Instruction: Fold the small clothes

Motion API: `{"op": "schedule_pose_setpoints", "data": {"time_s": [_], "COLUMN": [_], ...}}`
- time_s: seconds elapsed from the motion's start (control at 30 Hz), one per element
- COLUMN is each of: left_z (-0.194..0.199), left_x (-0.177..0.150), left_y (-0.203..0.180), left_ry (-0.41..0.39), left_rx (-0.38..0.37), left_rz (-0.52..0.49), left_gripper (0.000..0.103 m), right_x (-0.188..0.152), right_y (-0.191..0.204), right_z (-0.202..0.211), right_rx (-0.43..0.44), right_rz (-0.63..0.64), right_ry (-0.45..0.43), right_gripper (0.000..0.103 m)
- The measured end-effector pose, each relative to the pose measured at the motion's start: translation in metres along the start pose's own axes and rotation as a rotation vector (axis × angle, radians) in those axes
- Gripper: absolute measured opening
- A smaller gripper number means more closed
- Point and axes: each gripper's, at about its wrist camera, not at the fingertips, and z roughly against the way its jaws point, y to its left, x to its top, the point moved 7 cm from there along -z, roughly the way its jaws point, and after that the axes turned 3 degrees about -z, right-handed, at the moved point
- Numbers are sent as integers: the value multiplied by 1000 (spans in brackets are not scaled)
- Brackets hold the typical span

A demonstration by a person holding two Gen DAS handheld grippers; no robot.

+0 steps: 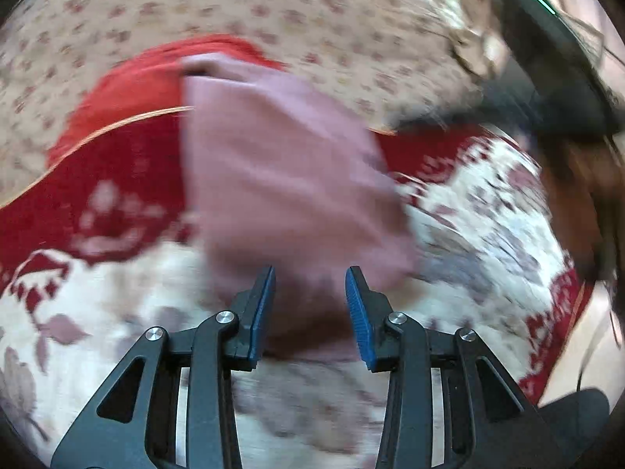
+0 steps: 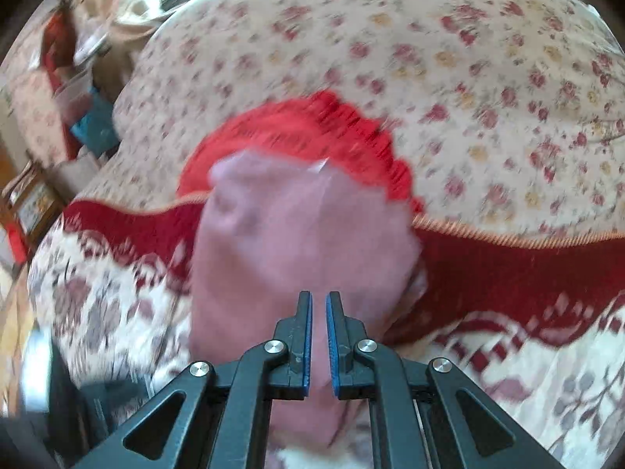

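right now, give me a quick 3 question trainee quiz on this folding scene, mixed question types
1. True or false: the right gripper has its jaws nearly shut on the pink garment.
2. Multiple choice: what lies partly under the far end of the pink garment? A) a red garment B) a blue towel C) a black sock
3. Short answer: how do the jaws of the left gripper stand, and is cloth pinched between them?

Key:
1. True
2. A
3. Open, with a clear gap; the pink garment lies beyond and beneath them, not pinched.
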Motion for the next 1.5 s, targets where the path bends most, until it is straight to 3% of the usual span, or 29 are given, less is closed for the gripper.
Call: {"op": "schedule_pose_setpoints", "data": {"time_s": [0.1, 0.23, 0.33, 0.4, 0.5, 0.6, 0.7, 0.87, 1.07, 1.23, 1.33, 1.4, 1.47, 1.5], "left_z": [-21, -59, -54, -41, -14, -3, -15, -74, -102, -95, -65, -34, -15, -8], "left_x": [-3, -16, -15, -11, 12, 56, 101, 140, 162, 158, 166, 161, 145, 130], "left_y": [15, 25, 26, 25, 28, 32, 41, 66, 86, 88, 80, 75, 76, 80], "left_ry": [68, 145, 131, 112, 26, -59, -79, 23, 18, -4, -61, -120, -136, -131], "left_rx": [0, 43, 32, 20, -2, 11, 30, 106, 147, 160, 124, 78, 66, 59], "left_rz": [34, 60, 67, 48, 34, 11, 29, 32, 29, 2, 25, 36, 47, 58], "left_gripper": [23, 23, 23, 23, 23, 23, 23, 23, 24, 25, 25, 28, 50, 56], "right_x": [-35, -57, -70, -73, -73, -58, -48, -58, -64, -65, -63, -60, -57, -56], "right_y": [14, 4, -12, -14, -4, 2, 1, -7, -16, -21, -26, -34, -47, -55], "right_z": [-7, -50, -84, -85, -65, -36, -24, -59, -71, -78, -76, -64, -46, -39], "right_rx": [45, 0, -19, -2, -2, 17, 45, -12, -21, 10, 70, 121, 124, 107], "right_rz": [-18, -115, -206, -241, -191, -172, -206, -219, -239, -267, -306, -348, -385, -402], "right_ry": [3, 24, 80, 43, -16, -135, -223, -130, -83, -52, -34, -59, -120, -147], "right_gripper": [6, 6, 6, 6, 6, 6, 6, 6, 6, 6, 7, 7, 9, 19]}}
